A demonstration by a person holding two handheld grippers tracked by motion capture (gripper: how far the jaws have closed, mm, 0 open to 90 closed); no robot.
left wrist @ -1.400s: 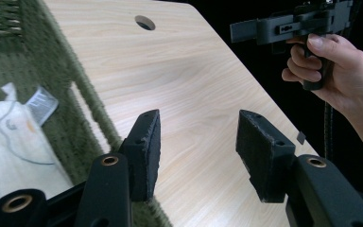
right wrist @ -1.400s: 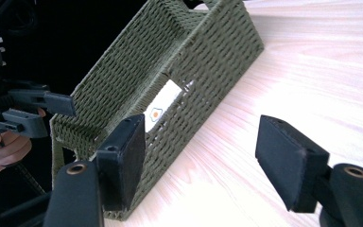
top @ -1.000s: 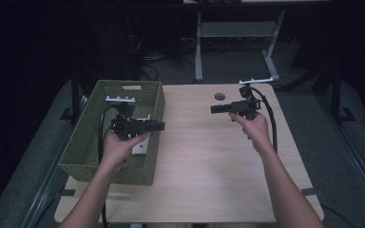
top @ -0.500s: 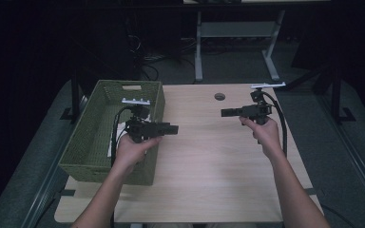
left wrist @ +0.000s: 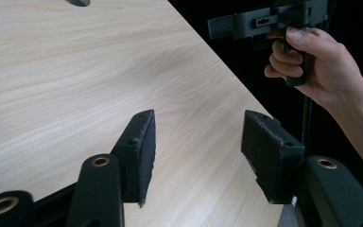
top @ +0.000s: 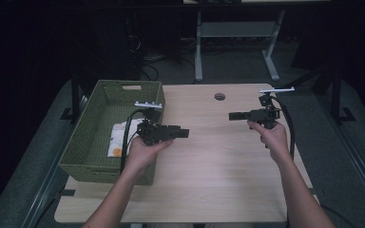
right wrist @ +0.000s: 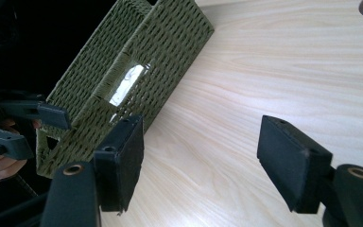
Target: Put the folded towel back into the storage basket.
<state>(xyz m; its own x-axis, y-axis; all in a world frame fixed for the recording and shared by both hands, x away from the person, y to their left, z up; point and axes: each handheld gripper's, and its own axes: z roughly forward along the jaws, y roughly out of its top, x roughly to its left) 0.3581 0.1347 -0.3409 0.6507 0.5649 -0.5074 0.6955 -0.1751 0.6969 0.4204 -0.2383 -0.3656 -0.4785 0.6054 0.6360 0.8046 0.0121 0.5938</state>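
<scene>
My left gripper (top: 183,133) hangs over the wooden table (top: 209,171) just right of a green woven basket (top: 83,140), pointing right. Its jaws stand open in the left gripper view (left wrist: 198,151) with only bare tabletop between them. My right gripper (top: 232,116) is held near the table's right side, pointing left toward the other one. It is open too (right wrist: 201,161), with nothing in it. Each gripper faces the other: the right one (left wrist: 264,21) and its hand (left wrist: 316,66) appear in the left gripper view, the left one (right wrist: 33,113) at the right gripper view's left edge.
A white printed packet (top: 119,140) lies inside the basket, whose wall (right wrist: 170,42) has a handle slot. A round cable hole (top: 219,96) sits near the table's far edge. Desk legs and cables stand on the dark floor beyond.
My left gripper has moved from above the basket to the right and nearer, out over the table. My right gripper has drifted right and slightly nearer. Both stay open.
</scene>
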